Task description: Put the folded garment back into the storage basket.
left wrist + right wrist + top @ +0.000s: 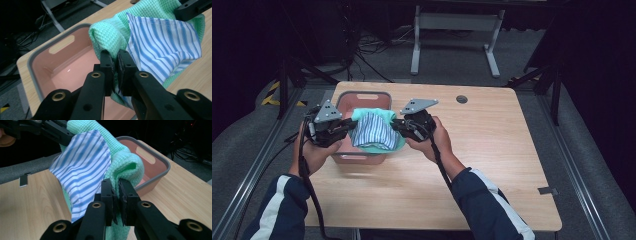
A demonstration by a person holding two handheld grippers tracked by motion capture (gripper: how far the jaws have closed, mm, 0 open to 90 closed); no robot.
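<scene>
A folded green waffle cloth (373,116) with a blue-and-white striped cloth (372,131) on top hangs between both grippers, above the pink bin (362,99). My left gripper (350,125) is shut on the bundle's left edge; in the left gripper view its pads (115,65) pinch the green cloth (110,35) beside the striped cloth (160,47). My right gripper (396,125) is shut on the right edge; in the right gripper view its pads (116,191) clamp the green cloth (125,165) next to the striped cloth (82,172).
The pink bin (62,67) with a grey rim stands at the wooden table's (492,150) back left, its inside bare. The bin (152,162) lies just behind the bundle. A round hole (461,99) marks the tabletop. A table frame and cables lie on the floor beyond.
</scene>
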